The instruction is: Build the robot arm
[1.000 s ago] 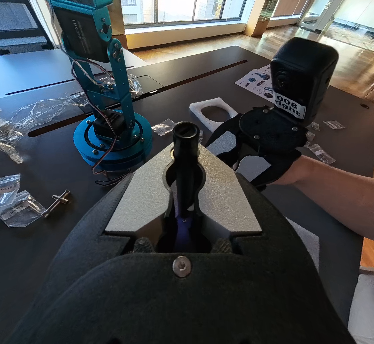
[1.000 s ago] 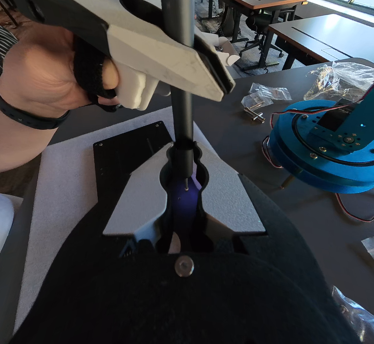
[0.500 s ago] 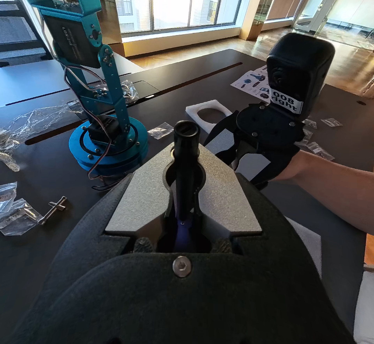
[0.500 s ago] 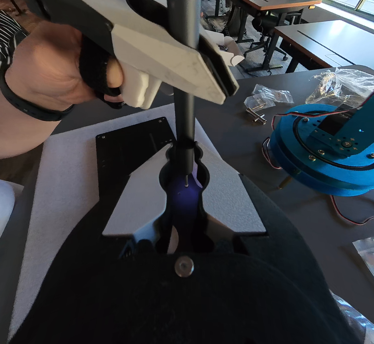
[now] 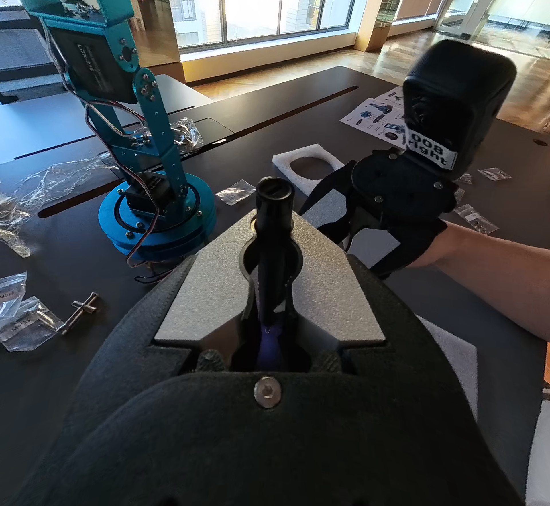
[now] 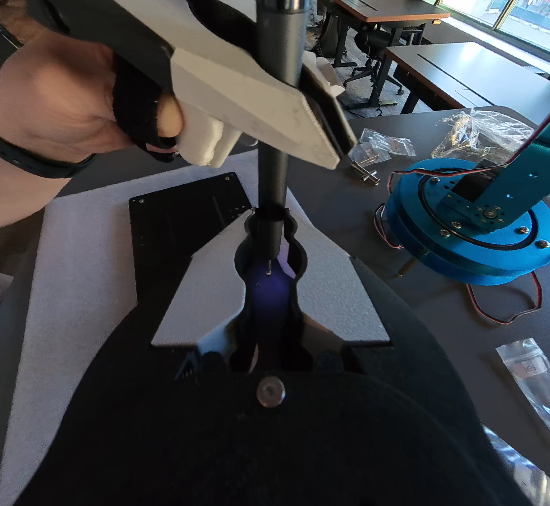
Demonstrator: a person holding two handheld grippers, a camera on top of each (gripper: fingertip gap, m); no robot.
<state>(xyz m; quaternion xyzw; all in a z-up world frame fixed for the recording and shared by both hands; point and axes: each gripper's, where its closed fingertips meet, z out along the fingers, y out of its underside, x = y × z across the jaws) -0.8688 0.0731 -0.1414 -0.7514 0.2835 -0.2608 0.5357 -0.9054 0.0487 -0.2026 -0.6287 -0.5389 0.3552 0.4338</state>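
A black electric screwdriver (image 5: 272, 194) stands upright between both grippers. My left gripper (image 5: 272, 218) is shut on its upper body; in the right wrist view the left gripper (image 6: 342, 152) clamps the screwdriver (image 6: 281, 45) from the left, held by a hand. My right gripper (image 6: 269, 212) is shut around the screwdriver's lower end, and the small bit tip shows inside the finger opening over a purple glow. In the left wrist view the right gripper (image 5: 330, 218) reaches in from the right, its fingertips hidden behind my left fingers. A black plate (image 6: 184, 224) lies on white foam (image 6: 74, 253) underneath.
A blue robot arm on a round base (image 5: 157, 218) stands left of the grippers, also in the right wrist view (image 6: 476, 239), with loose wires. A cross-shaped metal wrench (image 5: 80, 310), small part bags (image 5: 235, 191), a white foam ring piece (image 5: 306, 164) and a printed sheet (image 5: 375, 117) lie on the dark table. My hands' fingertips stand some 7 cm from each other.
Both grippers keep their hold on the screwdriver. The views shift only slightly; the left gripper sits a little lower in the right wrist view.
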